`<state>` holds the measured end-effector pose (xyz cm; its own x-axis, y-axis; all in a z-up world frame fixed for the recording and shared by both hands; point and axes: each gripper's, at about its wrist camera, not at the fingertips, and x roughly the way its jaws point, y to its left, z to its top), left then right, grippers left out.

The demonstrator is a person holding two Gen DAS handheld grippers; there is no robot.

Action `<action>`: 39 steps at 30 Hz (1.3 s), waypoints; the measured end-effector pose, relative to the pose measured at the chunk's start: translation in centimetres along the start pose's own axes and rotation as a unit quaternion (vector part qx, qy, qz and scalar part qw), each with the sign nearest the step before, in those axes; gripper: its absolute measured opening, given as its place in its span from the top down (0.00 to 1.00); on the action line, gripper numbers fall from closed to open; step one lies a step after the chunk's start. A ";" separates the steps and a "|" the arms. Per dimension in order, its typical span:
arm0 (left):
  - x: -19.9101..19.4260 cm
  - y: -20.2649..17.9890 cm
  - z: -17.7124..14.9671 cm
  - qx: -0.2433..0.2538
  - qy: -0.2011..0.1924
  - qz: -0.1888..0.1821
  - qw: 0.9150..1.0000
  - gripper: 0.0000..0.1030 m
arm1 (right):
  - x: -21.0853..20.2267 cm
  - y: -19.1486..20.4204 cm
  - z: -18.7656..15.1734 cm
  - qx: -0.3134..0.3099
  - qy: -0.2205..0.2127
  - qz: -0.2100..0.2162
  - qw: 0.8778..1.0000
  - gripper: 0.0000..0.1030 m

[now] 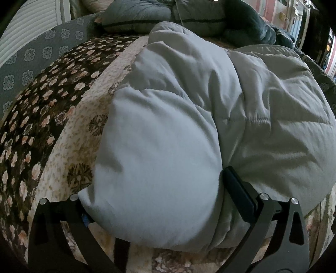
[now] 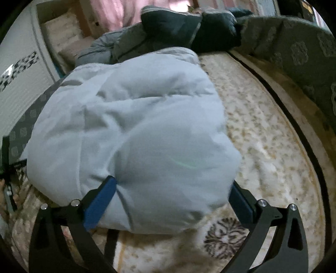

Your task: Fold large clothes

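A puffy pale grey-blue padded jacket [image 1: 189,117] lies bunched and folded on a floral bedspread [image 1: 42,117]. In the left wrist view my left gripper [image 1: 155,193] has its jaws wide apart around a thick fold of the jacket; the right finger [image 1: 237,187] presses into a crease, the left finger is mostly hidden under fabric. In the right wrist view the jacket [image 2: 130,126] fills the centre, and my right gripper [image 2: 172,195] straddles its near bulge, blue pads [image 2: 100,201] pressing both sides.
Dark padded garments [image 1: 159,14] are piled at the far end of the bed, also in the right wrist view [image 2: 189,27]. A grey patterned cover [image 2: 304,52] runs along the bed's right edge. A white cabinet [image 2: 19,69] stands at the left.
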<state>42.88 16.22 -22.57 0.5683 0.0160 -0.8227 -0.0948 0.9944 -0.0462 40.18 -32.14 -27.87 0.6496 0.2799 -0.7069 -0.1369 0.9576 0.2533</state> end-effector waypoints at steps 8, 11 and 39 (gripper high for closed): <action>-0.3 0.1 -0.6 0.011 0.005 -0.007 1.000 0.03 | -0.7 1.5 -0.3 -0.039 -0.004 0.005 0.999 0.50; -0.8 0.3 -1.1 0.010 -0.001 -0.017 1.000 0.03 | 0.3 1.9 0.1 -0.049 0.018 0.002 0.999 0.45; -7.1 -2.0 0.4 -0.004 -0.022 -0.126 0.992 0.81 | -6.3 3.6 5.4 -0.024 -0.041 0.061 0.997 0.81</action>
<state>39.37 14.19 -16.39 0.6096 -0.2276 -0.7593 0.0473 0.9666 -0.2518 39.58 -30.81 -18.94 0.6853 0.3890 -0.6157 -0.2525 0.9198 0.3002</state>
